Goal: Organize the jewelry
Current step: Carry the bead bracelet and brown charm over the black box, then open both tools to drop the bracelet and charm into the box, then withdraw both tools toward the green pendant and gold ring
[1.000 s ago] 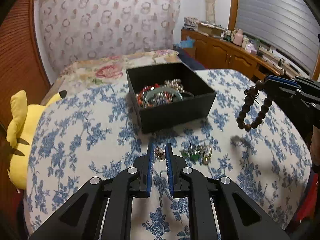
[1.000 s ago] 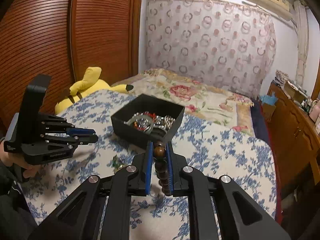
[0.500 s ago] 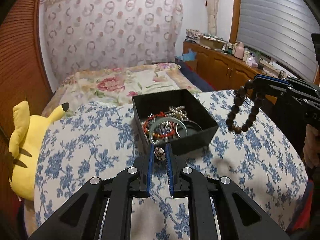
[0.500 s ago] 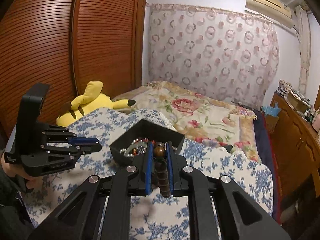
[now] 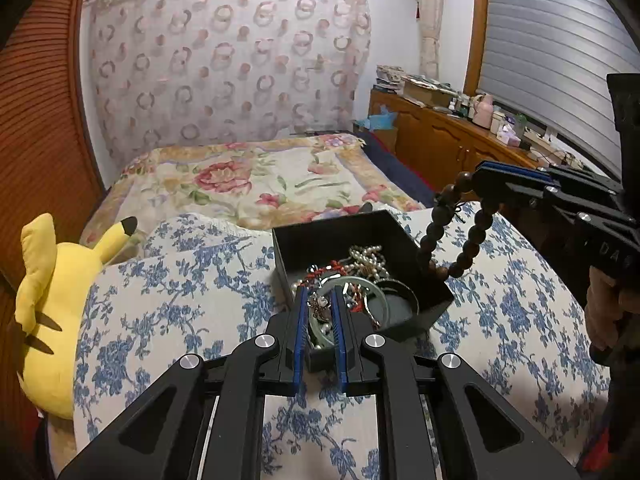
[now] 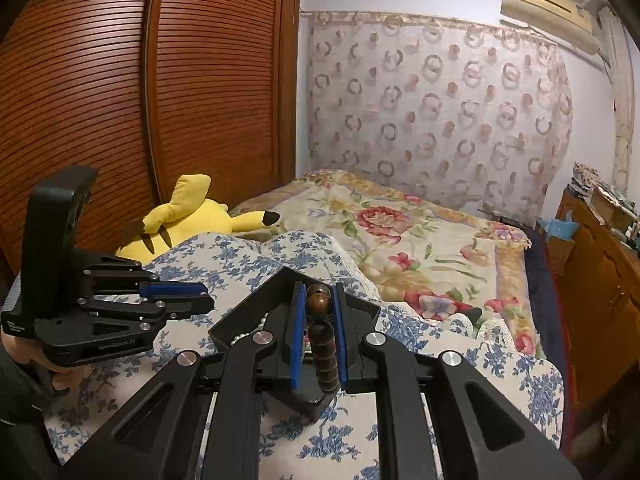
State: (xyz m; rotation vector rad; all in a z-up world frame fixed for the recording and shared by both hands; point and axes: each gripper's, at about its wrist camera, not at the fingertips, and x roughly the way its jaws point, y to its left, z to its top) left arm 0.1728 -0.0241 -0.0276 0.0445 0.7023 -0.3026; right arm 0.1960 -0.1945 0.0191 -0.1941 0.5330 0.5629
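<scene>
I have both pieces in the air and I am on the carrying step, with the drop into the box to come.

Starting at the far left, the yellow plush toy (image 5: 60, 308) lies at about nine o'clock, off the edge of the flowered tabletop (image 5: 172, 304), and plays no part.

My left gripper (image 5: 320, 312) has its fingers (image 5: 301, 320) pinched together on a small silvery trinket (image 5: 319, 305), too small for me to name with confidence. Seen along those fingers, it hangs over the near edge of the black box (image 5: 344, 236), which sits at twelve o'clock and already holds pearls, red beads and a pale green bangle (image 5: 352, 292).

Further right, at about two o'clock, my right gripper (image 5: 478, 178) has its fingers clamped on a dark wooden bead bracelet (image 5: 452, 232). Its loop hangs free, and its lowest beads look to be at or just outside the box's right wall.

From the right wrist view, the top bead (image 6: 318, 298) is held between the blue pads and the box lies straight ahead beneath.

Next, I judge, each hand needs to be squarely over the box's opening before I part the fingers. The bracelet needs more care, since the swinging loop could catch the wall or land outside.
</scene>
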